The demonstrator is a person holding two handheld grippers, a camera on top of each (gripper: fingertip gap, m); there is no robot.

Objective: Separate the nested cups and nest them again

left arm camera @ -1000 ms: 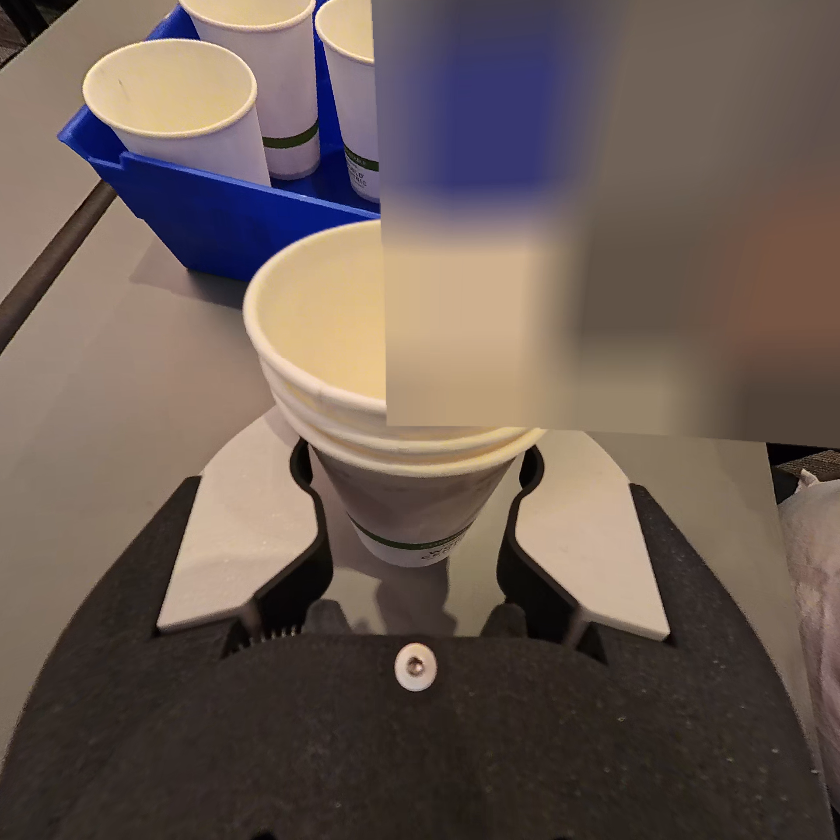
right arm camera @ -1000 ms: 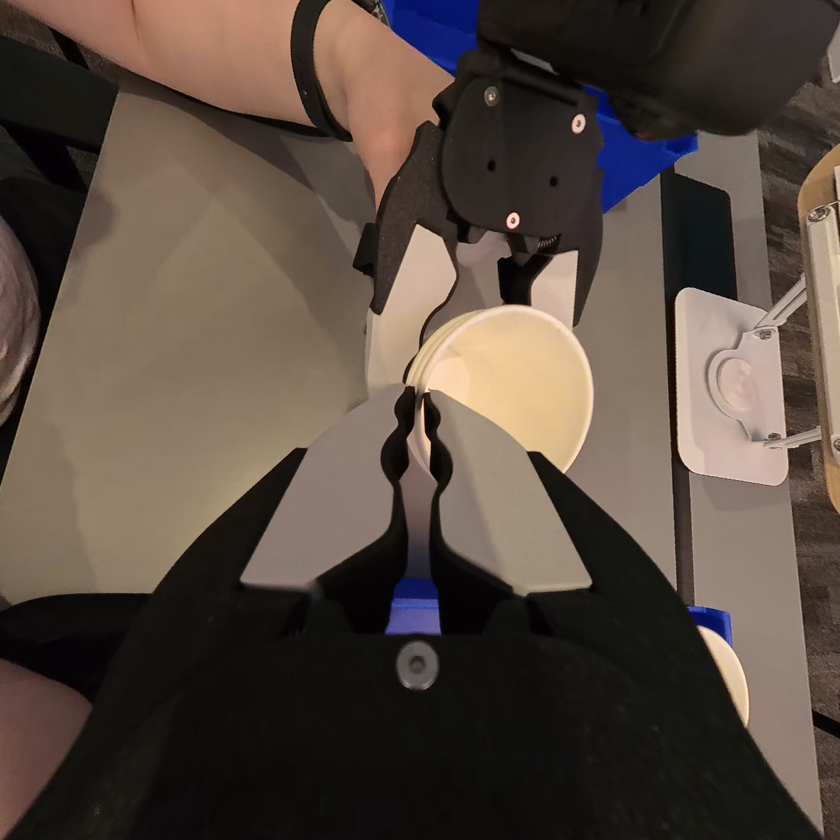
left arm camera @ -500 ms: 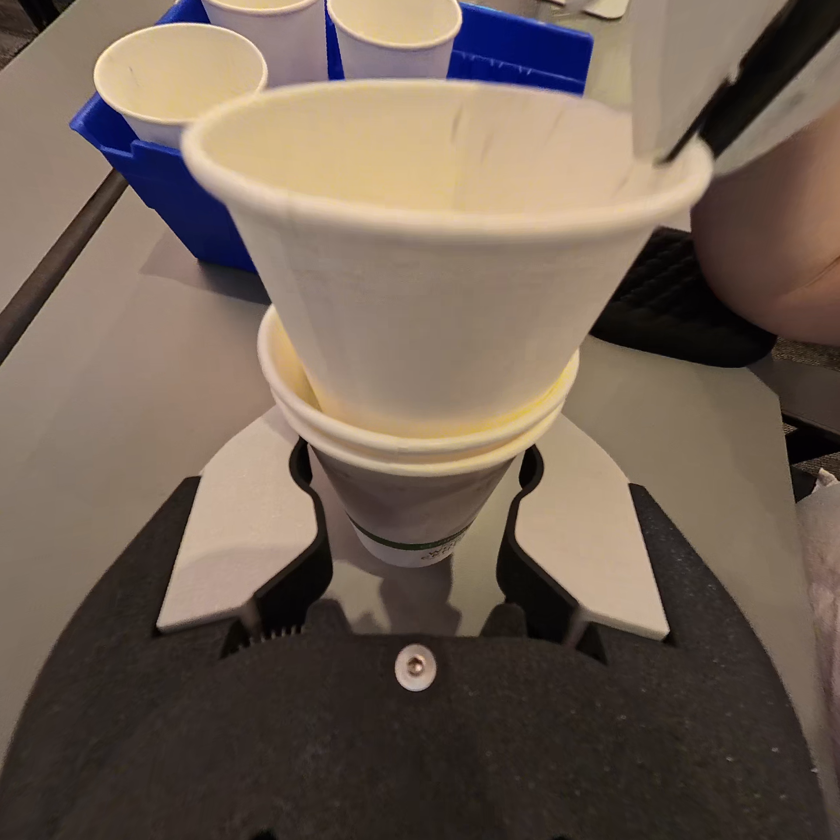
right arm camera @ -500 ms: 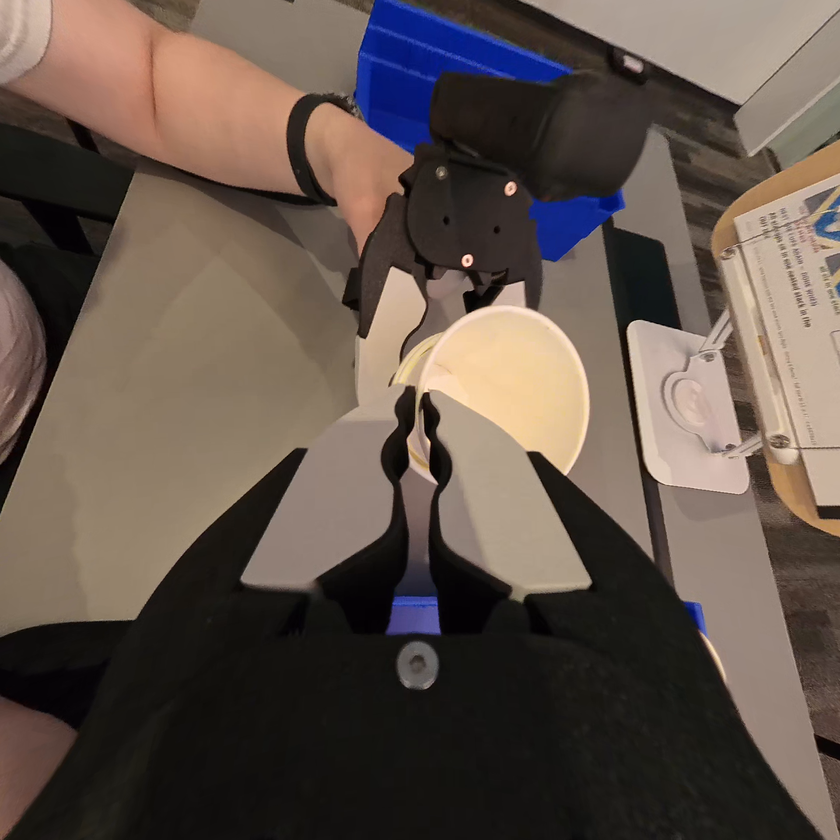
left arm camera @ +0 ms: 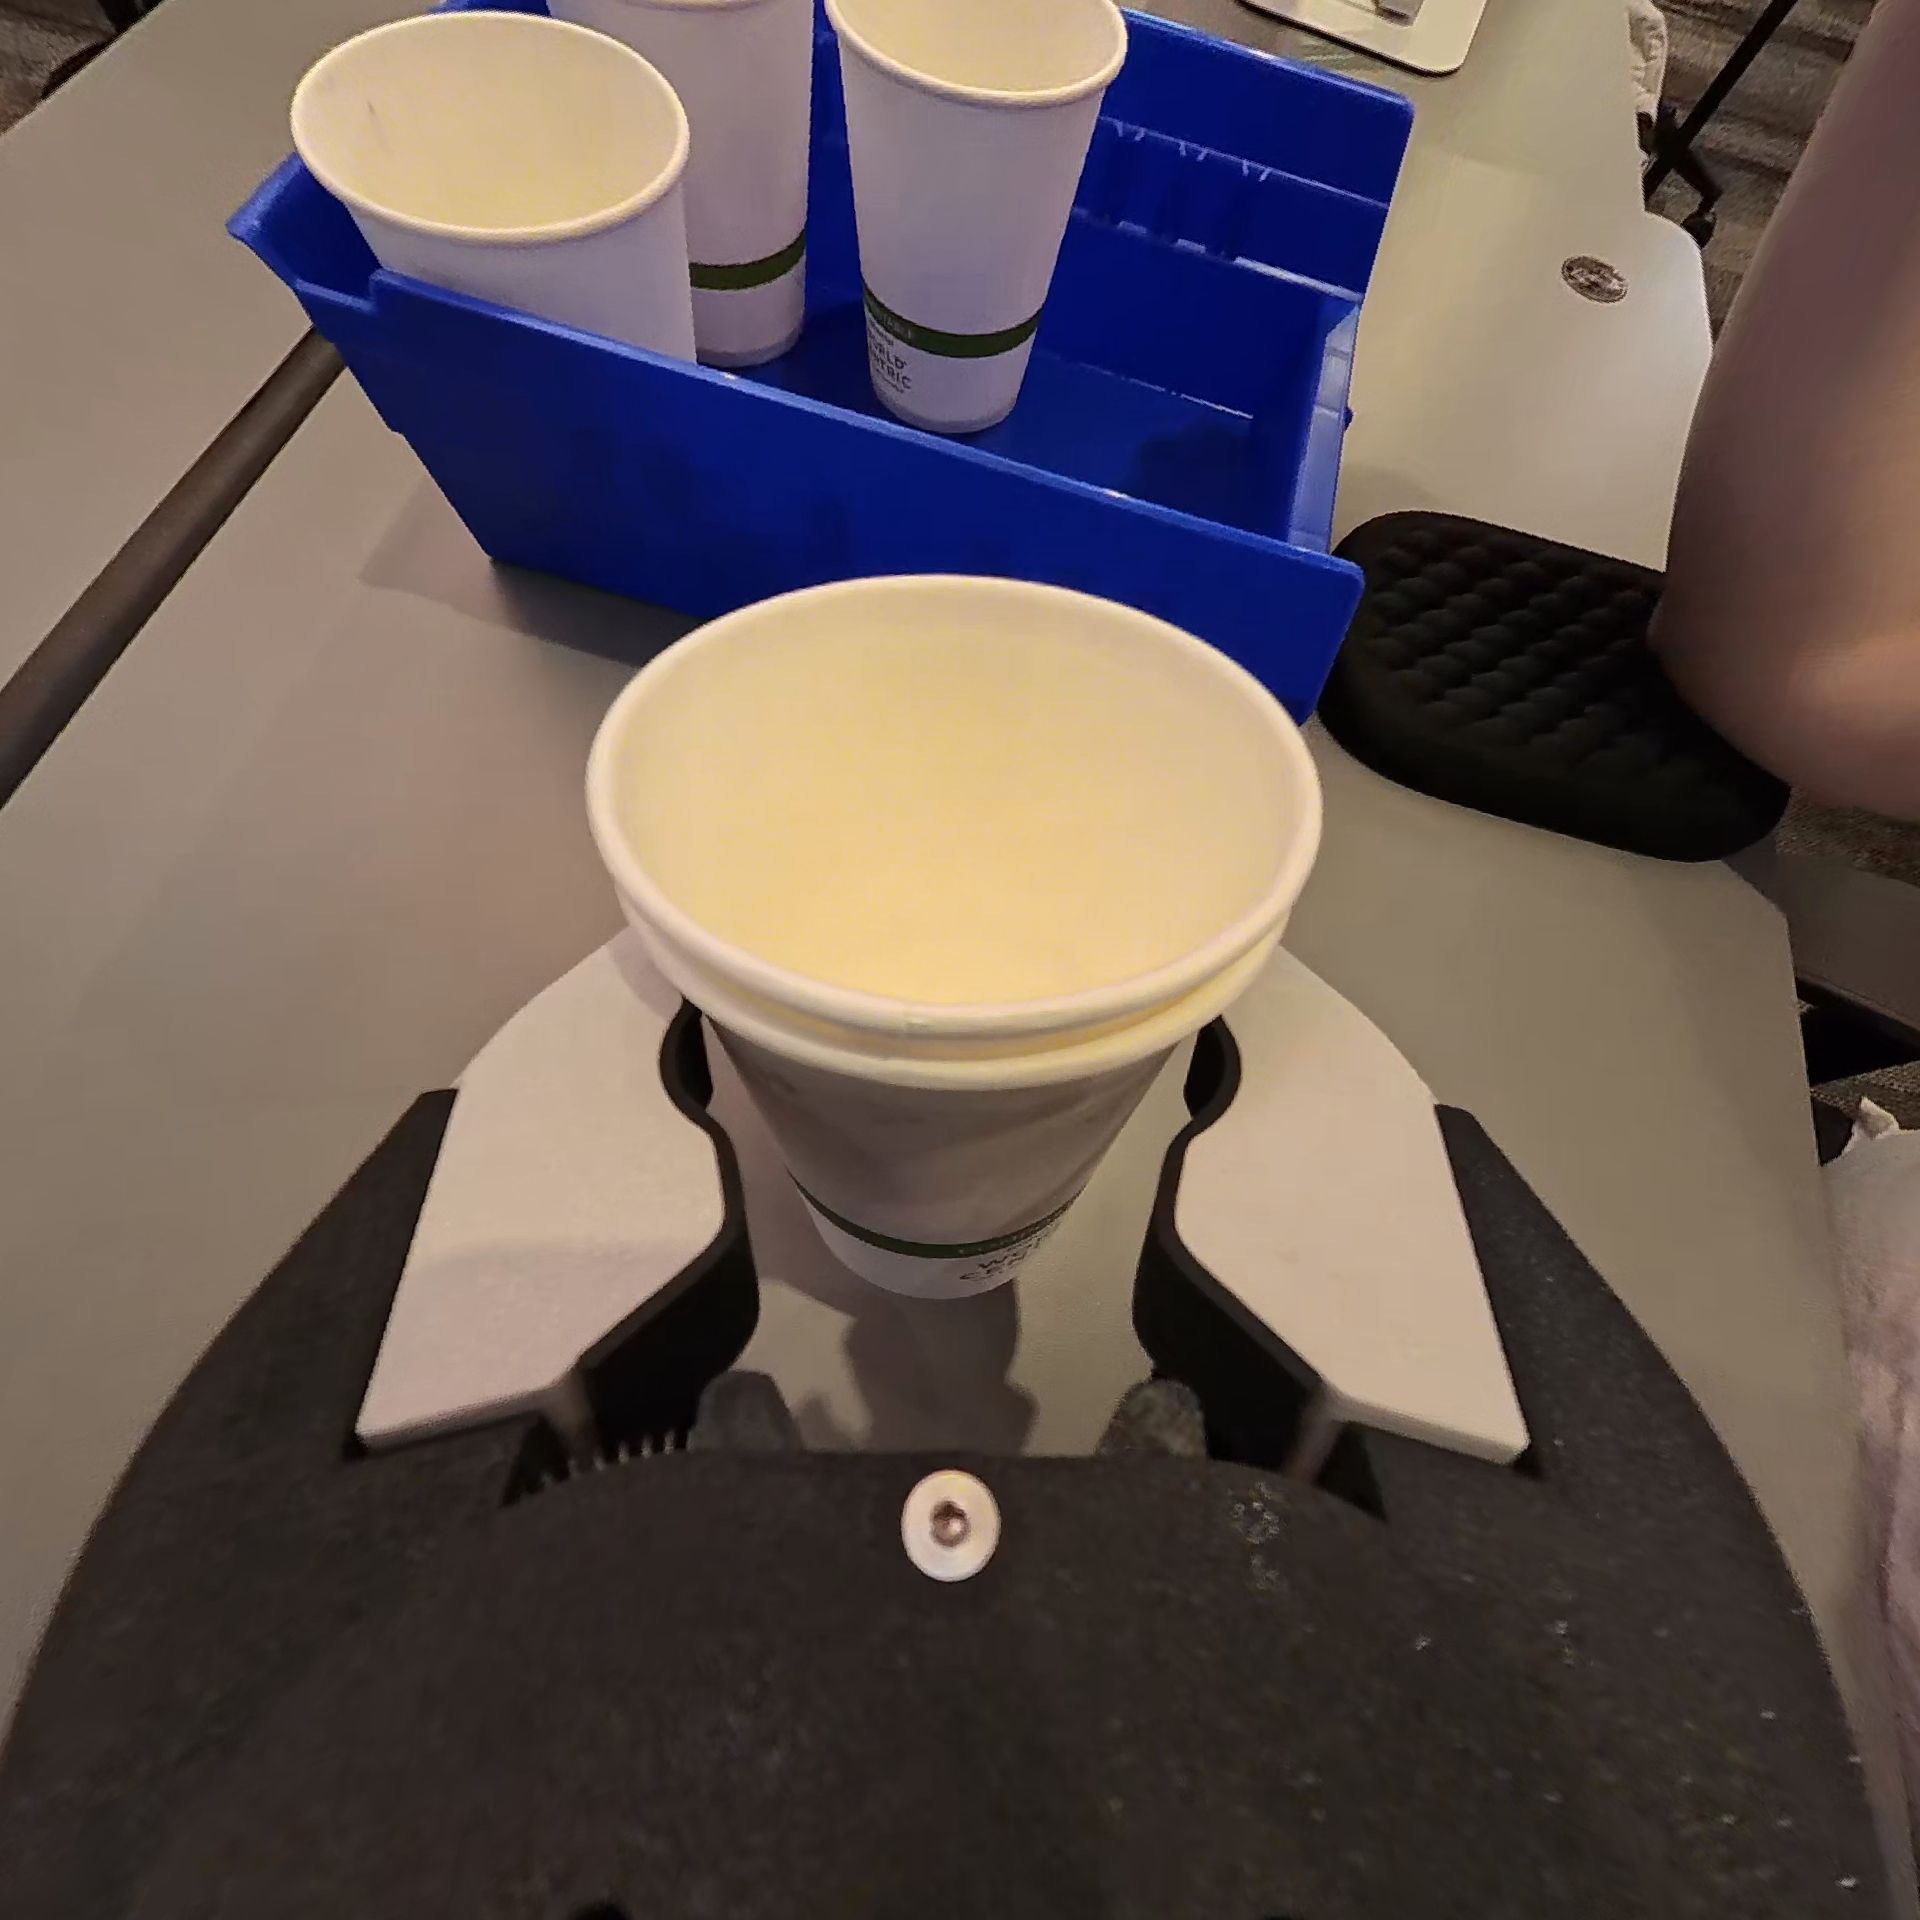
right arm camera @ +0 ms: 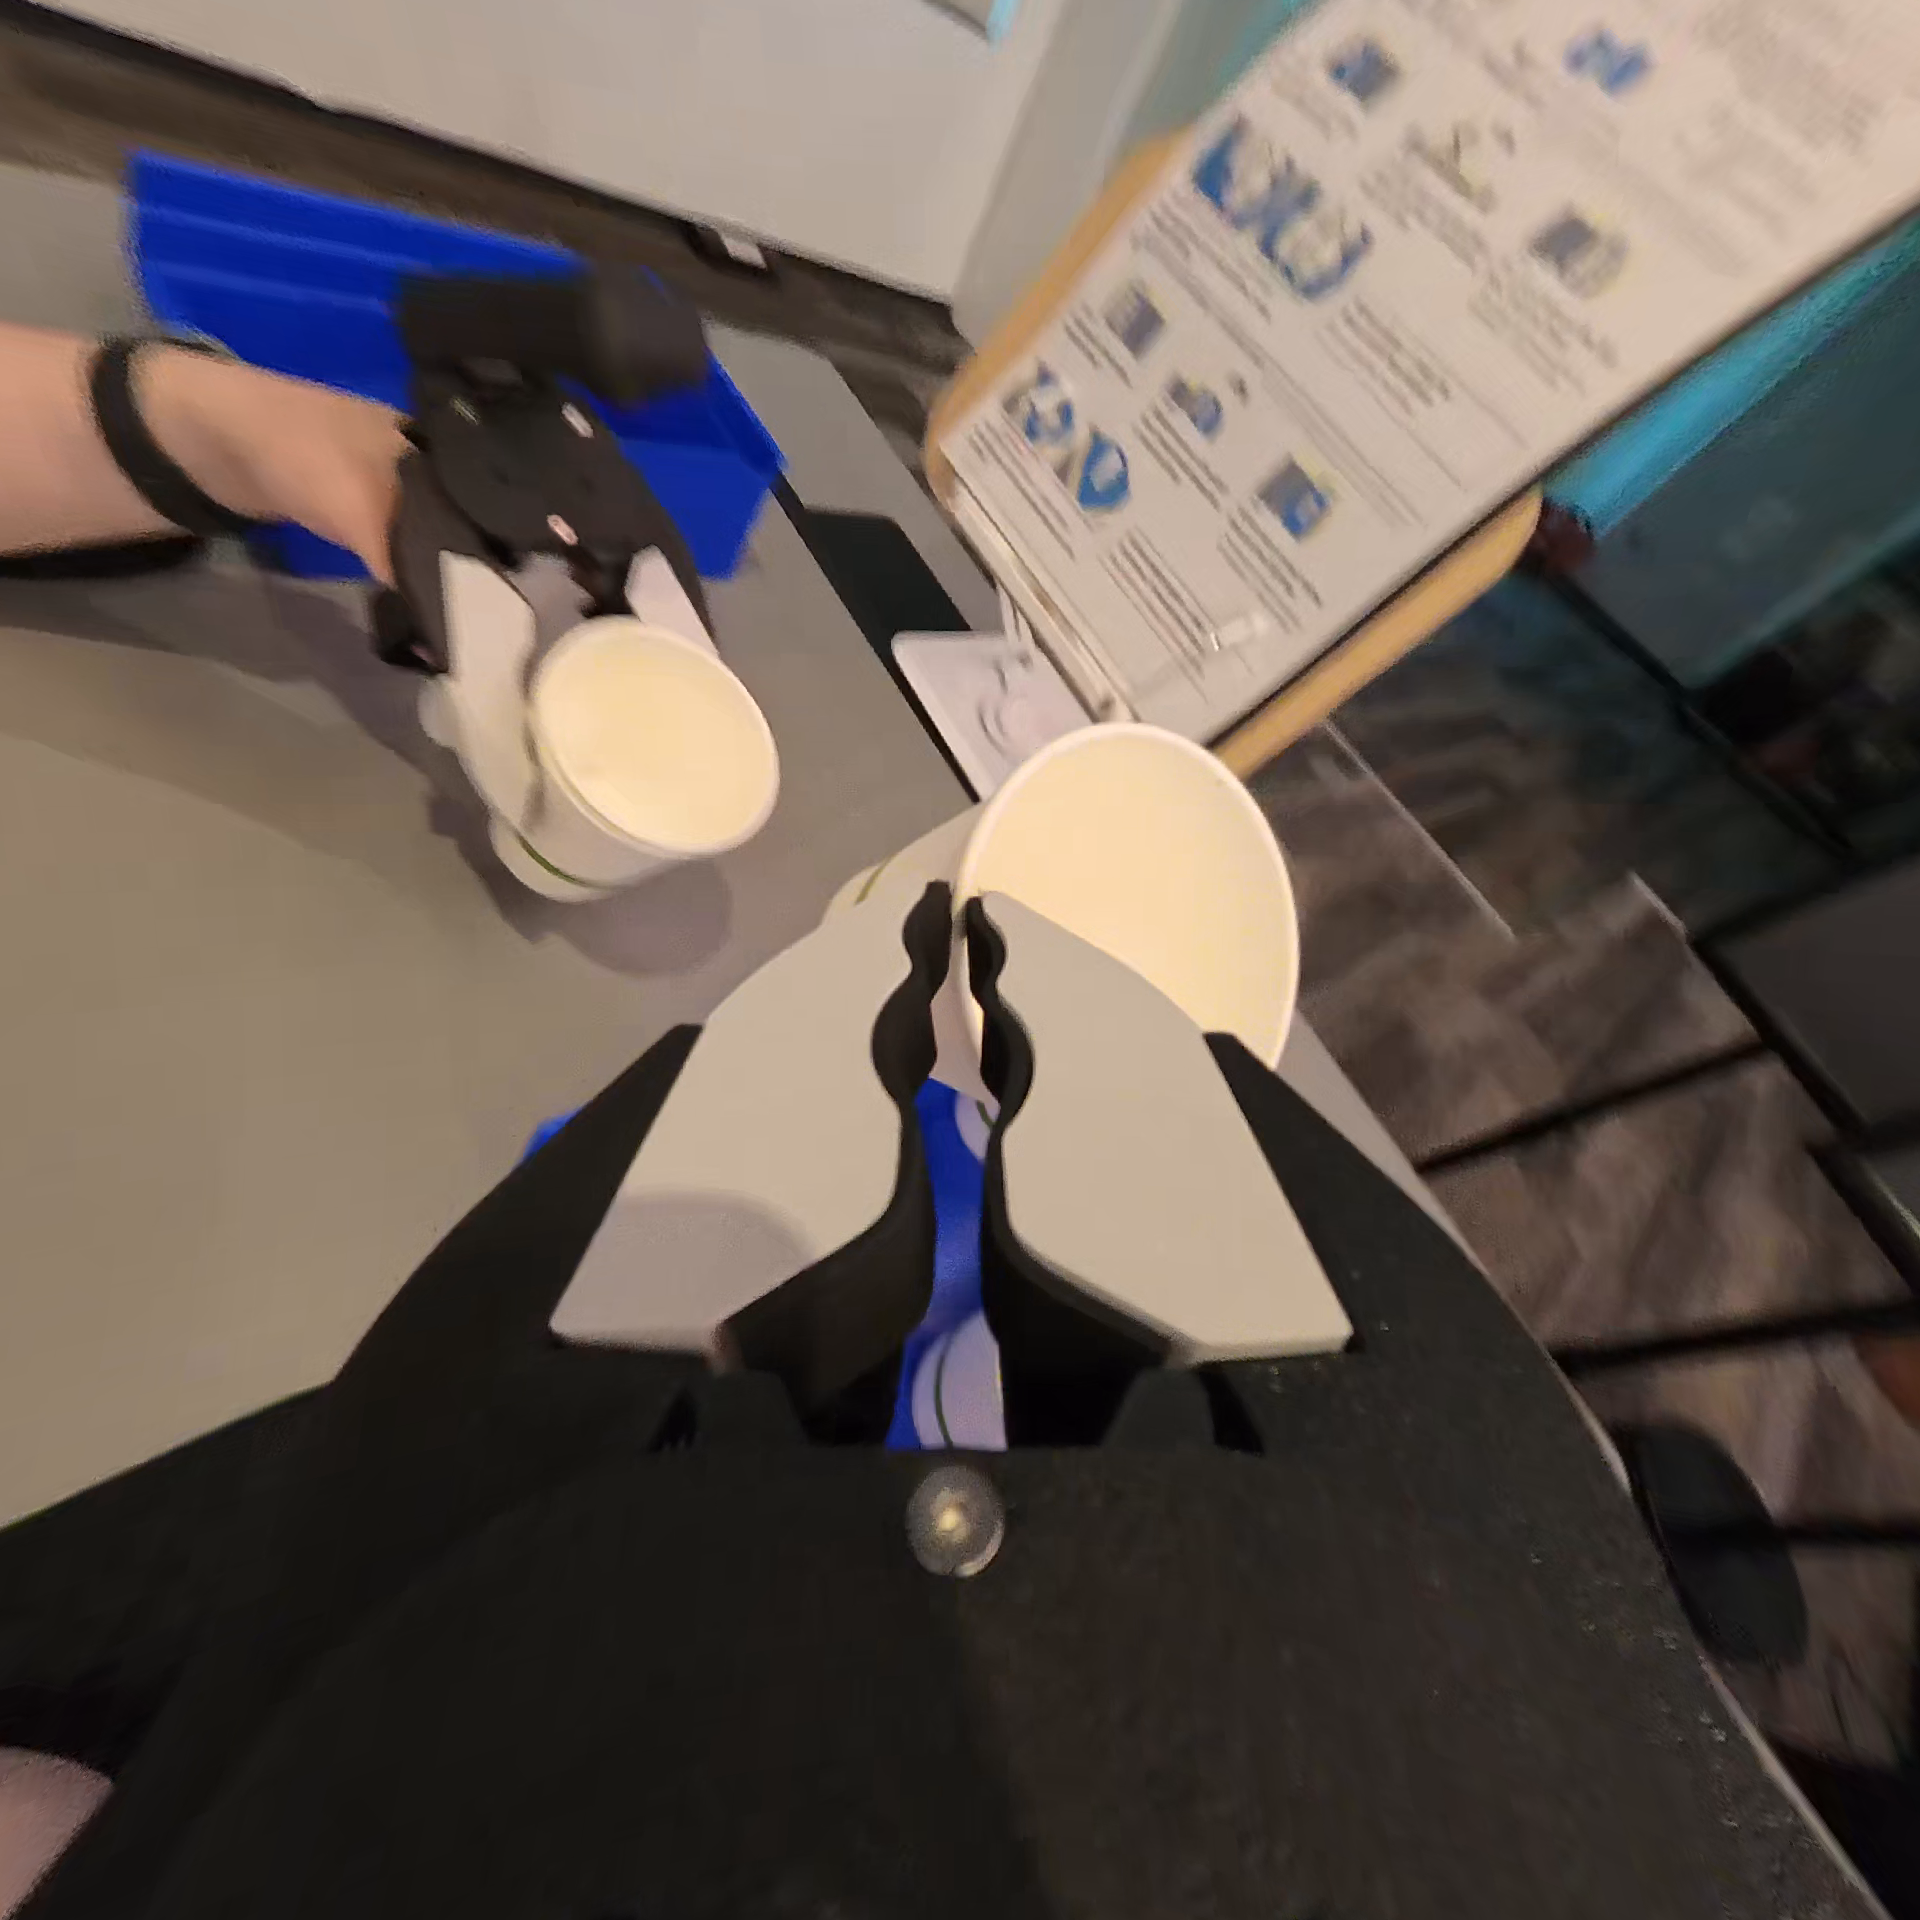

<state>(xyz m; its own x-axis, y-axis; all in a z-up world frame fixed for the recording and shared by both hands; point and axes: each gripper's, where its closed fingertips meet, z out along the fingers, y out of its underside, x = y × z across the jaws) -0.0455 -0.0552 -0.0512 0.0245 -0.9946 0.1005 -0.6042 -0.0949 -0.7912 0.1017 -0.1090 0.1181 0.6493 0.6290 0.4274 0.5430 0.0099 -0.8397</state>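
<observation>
Top cup [right arm camera: 1127, 894] now lifted clear in right gripper [right arm camera: 958, 914] fingers, left gripper [left arm camera: 951, 1049] fingers clamping white stack [left arm camera: 951, 935]

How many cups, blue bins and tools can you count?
Cups: 6 (3 in the bin; 2 nested in the left tool; 1 in the right tool)
Blue bins: 2 (second)
Tools: 2
Total: 10

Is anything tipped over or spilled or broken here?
Nothing is spilled or broken. The only tilted thing is the single white paper cup, pinched by its rim in the right gripper. The nested white cup stack stands upright in the left gripper.
</observation>
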